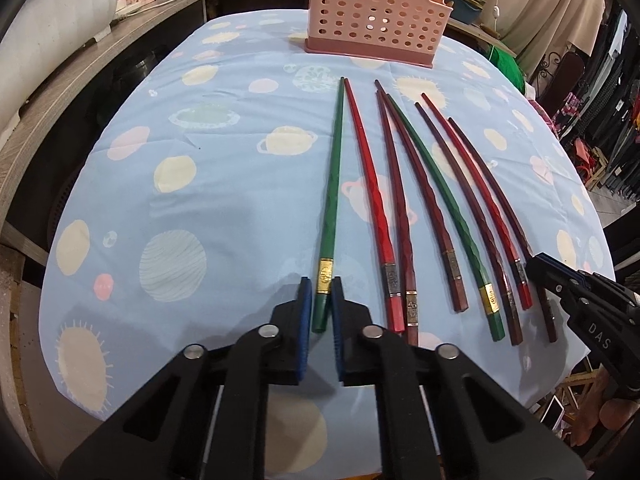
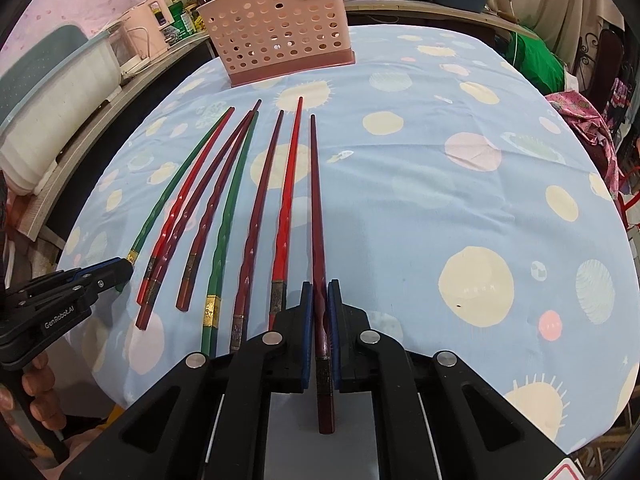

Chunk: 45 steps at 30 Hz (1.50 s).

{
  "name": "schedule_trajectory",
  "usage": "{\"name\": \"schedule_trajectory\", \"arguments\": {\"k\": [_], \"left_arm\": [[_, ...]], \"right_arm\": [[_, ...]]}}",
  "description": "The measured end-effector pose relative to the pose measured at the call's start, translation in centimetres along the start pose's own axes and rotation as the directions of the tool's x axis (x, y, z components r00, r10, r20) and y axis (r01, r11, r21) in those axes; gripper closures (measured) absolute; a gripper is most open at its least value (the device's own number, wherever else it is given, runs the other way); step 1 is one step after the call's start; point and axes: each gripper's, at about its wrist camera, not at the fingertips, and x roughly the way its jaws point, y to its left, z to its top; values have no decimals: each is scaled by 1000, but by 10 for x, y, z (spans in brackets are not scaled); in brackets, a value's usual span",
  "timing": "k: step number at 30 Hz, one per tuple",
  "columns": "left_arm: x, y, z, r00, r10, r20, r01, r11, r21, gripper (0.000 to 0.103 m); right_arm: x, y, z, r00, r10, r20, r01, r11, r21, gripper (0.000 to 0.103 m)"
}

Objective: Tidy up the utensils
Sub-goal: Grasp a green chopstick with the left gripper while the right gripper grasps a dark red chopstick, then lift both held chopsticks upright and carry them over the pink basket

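Chopsticks: eight laid out in a fan on the blue planet-print tablecloth [image 1: 224, 184], thick ends near, tips pointing far toward the pink perforated holder [image 1: 376, 16], which stands upright at the far edge of the table, apart from the tips.

Left gripper [image 1: 321, 296]: jaws straddle the thick end of the leftmost green chopstick [image 1: 334, 184], blue pads close on both sides at its gold band. Can't tell if the pads actually clamp it or just bracket it; the stick looks flat on the cloth.

Right gripper [image 2: 319, 304]: jaws closed in on the rightmost dark-red chopstick [image 2: 316, 208], pads against its sides, butt end running back between the fingers. Looks grasped; tip end lies on the cloth.

Six sticks between them lie untouched: red, dark red and a second green [image 2: 230, 208].
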Motion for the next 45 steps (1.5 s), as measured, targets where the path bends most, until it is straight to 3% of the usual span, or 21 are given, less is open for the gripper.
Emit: {"name": "schedule_trajectory", "arguments": {"k": [11, 22, 32, 42, 45], "left_arm": [[-20, 0, 8, 999, -4, 38, 4, 1000, -15, 96], [-70, -3, 50, 988, -3, 152, 6, 1000, -21, 96], [-108, -13, 118, 957, 26, 290, -29, 1000, 7, 96], [-128, -24, 193, 927, 11, 375, -26, 999, 34, 96], [-139, -28, 215, 911, 4, 412, -25, 999, 44, 96]], "right_arm": [[-19, -4, 5, 999, 22, 39, -23, 999, 23, 96], [-66, -12, 49, 981, 79, 176, -89, 995, 53, 96], [-99, -20, 115, 942, 83, 326, -100, 994, 37, 96], [-109, -20, 181, 905, 73, 419, -90, 996, 21, 96], [-111, -20, 201, 894, 80, 441, -99, 995, 20, 96]]}}
